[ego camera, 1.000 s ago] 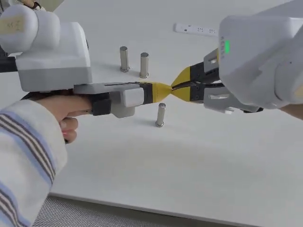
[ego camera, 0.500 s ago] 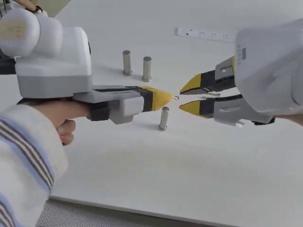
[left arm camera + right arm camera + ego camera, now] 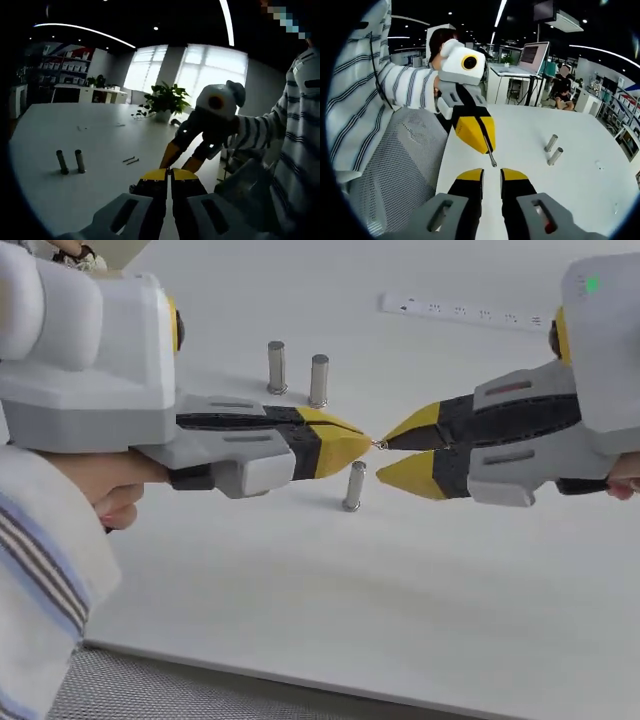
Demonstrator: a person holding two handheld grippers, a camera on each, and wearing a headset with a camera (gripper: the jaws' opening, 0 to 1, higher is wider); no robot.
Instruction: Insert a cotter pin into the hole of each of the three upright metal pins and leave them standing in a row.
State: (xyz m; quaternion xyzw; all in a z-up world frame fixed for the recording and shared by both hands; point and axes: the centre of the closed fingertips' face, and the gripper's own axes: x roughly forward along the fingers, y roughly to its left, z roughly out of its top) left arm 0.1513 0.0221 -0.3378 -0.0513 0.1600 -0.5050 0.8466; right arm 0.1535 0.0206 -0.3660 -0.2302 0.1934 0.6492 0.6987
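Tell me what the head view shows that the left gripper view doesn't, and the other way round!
Head view: a white power strip lying at the far side of the table. Left gripper view: two thin spare pins lying flat, probably cotter pins, plus a potted plant by big windows. Both: two metal pins standing side by side, and the left hand-held gripper, shut on a cotter pin, tip to tip with the open right hand-held gripper.

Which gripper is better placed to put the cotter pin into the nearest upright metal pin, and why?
Probably the left. The left gripper is shut on the cotter pin, with its tips near the nearest metal pin in the head view. The right gripper has open jaws and holds nothing.
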